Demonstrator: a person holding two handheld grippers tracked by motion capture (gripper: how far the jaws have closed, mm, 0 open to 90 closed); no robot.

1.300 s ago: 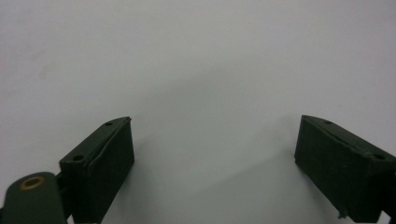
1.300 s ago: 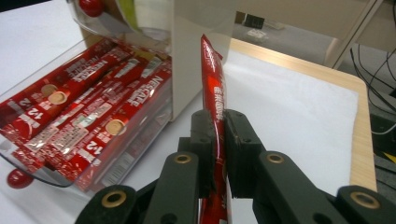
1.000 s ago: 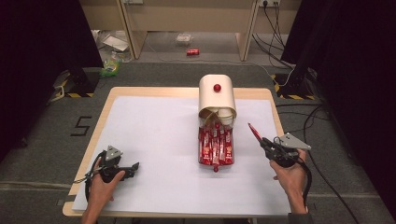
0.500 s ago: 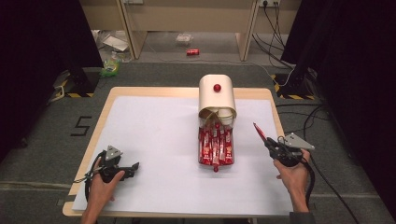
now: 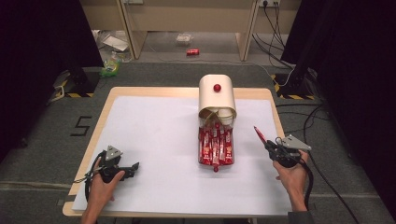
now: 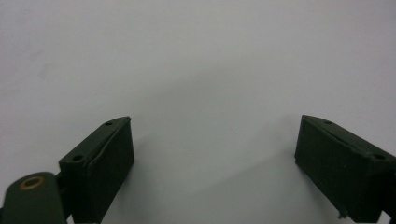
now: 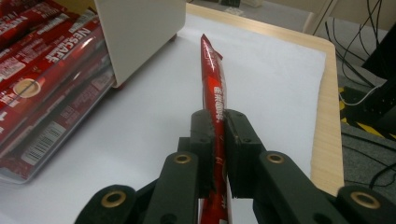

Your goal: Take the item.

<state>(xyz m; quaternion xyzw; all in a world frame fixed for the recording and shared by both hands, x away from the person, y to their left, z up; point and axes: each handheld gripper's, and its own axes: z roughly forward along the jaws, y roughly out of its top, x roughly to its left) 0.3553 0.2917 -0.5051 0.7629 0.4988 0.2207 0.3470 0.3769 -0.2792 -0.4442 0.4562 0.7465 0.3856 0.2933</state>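
right claw clenched on a red coffee stick, now carried slightly farther right of the dispenser and its tray of sticks, suggesting removal is underway; left claw released, idle at near left of the surface.

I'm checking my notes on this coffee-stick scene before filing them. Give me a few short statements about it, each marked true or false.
1. The right gripper is shut on a thin red sachet stick. True.
2. The left gripper holds a red stick. False: its jaws stand open over the bare white table cover.
3. A clear tray of red sachets lies in front of the cream dispenser box. True.
4. The cream box has a blue knob. False: the round knob is red.
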